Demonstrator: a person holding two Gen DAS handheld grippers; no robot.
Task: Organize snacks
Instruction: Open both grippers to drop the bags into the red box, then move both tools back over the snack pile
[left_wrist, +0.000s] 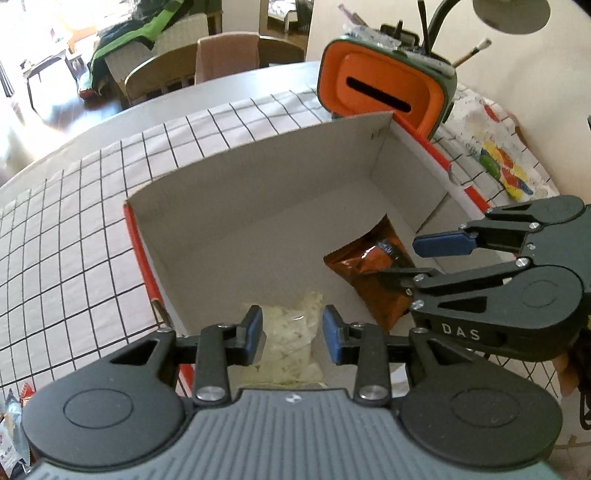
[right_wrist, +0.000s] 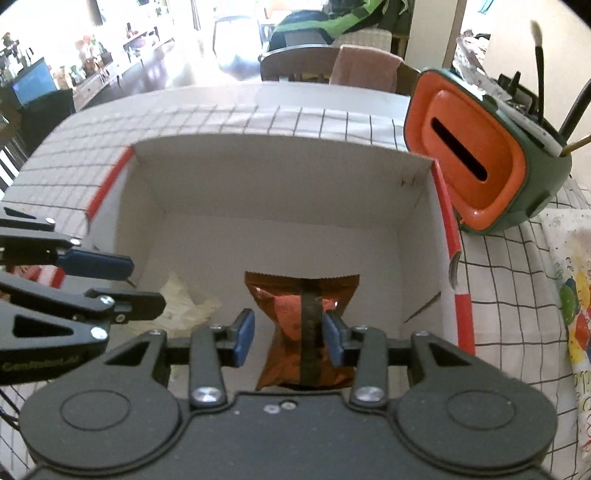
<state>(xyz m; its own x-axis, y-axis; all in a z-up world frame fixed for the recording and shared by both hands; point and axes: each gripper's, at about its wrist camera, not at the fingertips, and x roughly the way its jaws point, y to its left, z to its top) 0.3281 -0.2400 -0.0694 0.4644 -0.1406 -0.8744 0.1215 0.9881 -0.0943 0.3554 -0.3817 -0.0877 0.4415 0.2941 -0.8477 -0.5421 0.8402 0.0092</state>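
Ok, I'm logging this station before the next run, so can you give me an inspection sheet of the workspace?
Surface: table under a checked cloth.
Job's things: open cardboard box holding an orange snack packet and a pale snack bag.
Clutter: orange-and-green holder with brushes beside the box; colourful printed sheet; more packets at the table's edge.
Grippers: left gripper open over the pale bag; right gripper open, fingers either side of the orange packet.
Cables: nothing seen.
Surroundings: chairs and a bright room behind.
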